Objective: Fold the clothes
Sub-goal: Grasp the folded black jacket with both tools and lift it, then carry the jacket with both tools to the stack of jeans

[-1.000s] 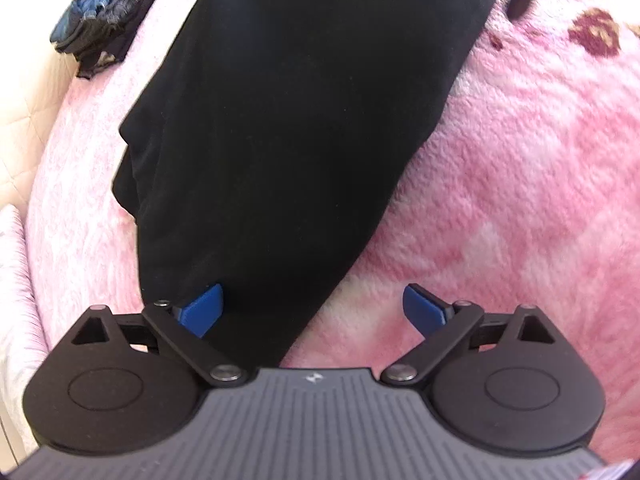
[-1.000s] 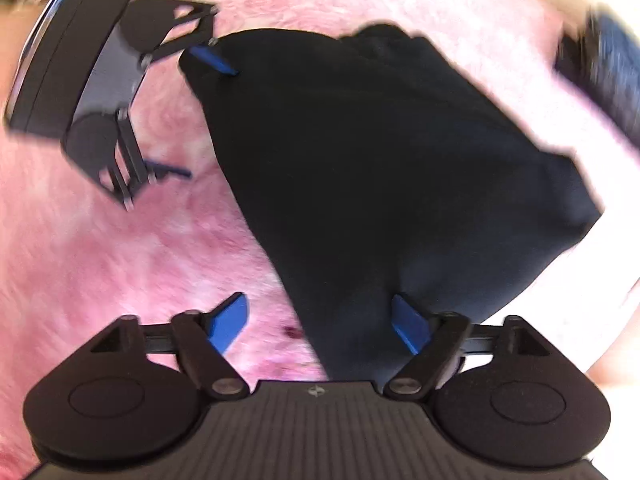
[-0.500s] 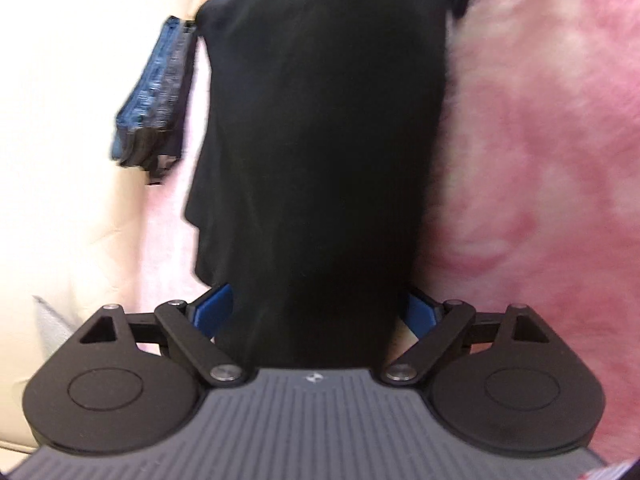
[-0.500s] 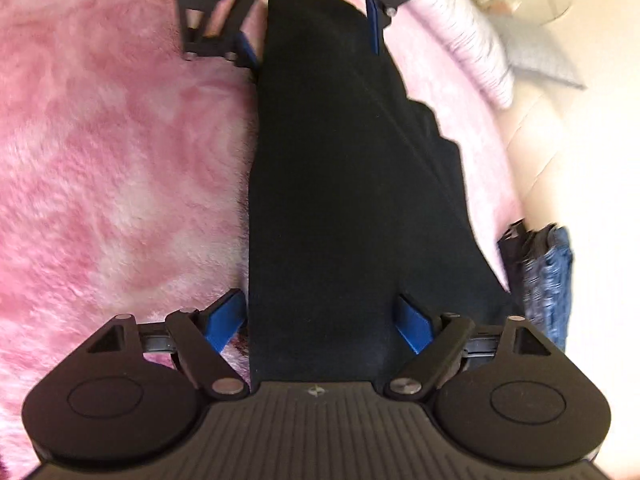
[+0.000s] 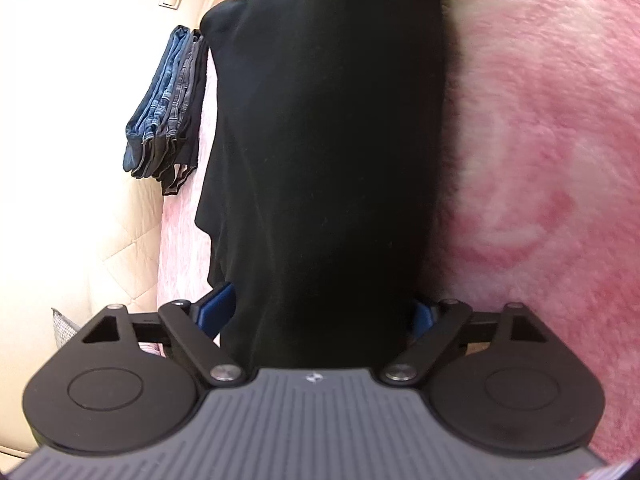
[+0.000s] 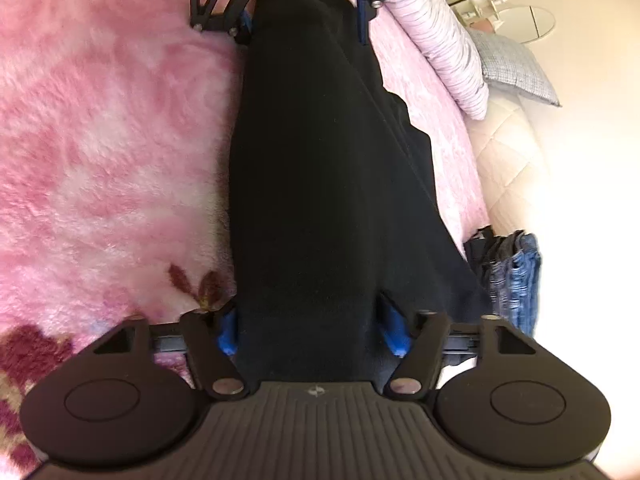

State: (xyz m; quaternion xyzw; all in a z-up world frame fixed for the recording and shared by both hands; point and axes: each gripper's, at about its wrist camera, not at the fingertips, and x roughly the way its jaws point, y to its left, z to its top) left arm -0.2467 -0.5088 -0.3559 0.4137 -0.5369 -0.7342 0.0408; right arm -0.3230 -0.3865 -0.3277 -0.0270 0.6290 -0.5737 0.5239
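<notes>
Black knit garment [image 5: 328,160] stretched over fluffy pink blanket [image 5: 540,160], one end between left gripper's [image 5: 320,316] spread blue pads, other end between right gripper's [image 6: 312,328] spread pads. Folded blue jeans [image 5: 164,104] near bed edge.

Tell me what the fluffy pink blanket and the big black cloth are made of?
The fluffy pink blanket looks like plush fleece: long, fuzzy pile with soft swirls. The big black cloth looks like matte knit fabric, maybe cotton; it shows no shine and drapes softly. The weave is too dark to tell.

Pink fleece bed [image 6: 100,152] — cream wall [image 5: 60,80]
</notes>
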